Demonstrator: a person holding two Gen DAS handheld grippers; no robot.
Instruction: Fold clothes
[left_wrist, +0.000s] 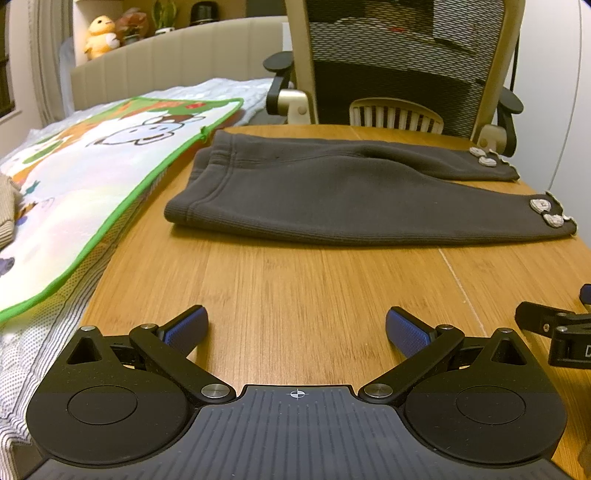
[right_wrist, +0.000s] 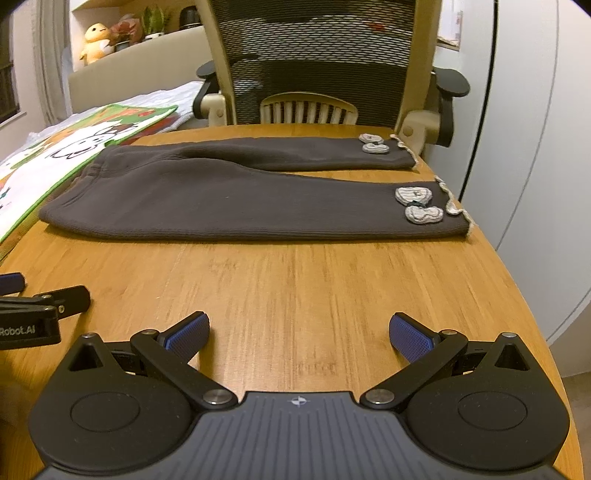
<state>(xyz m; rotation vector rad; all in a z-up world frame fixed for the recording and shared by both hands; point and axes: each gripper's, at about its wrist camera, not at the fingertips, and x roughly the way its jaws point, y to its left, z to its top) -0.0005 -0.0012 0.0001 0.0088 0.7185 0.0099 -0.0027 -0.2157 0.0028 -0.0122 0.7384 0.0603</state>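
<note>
A pair of dark grey trousers (left_wrist: 332, 192) (right_wrist: 229, 199) lies flat across the far half of the wooden table (left_wrist: 288, 288) (right_wrist: 295, 288), waistband to the left, both legs running right. Small grey bows sit near the lace-trimmed cuffs (right_wrist: 417, 205). My left gripper (left_wrist: 296, 328) stands open over bare wood, well short of the trousers, nothing between its blue pads. My right gripper (right_wrist: 299, 332) is open too, beside the left one, also over bare wood. Each gripper shows at the edge of the other's view.
A mesh office chair (left_wrist: 402, 70) (right_wrist: 325, 62) stands behind the table's far edge. A cartoon-printed mat with green trim (left_wrist: 85, 184) (right_wrist: 66, 147) lies on a bed touching the table's left side. A plush toy (left_wrist: 99, 37) sits on a shelf behind.
</note>
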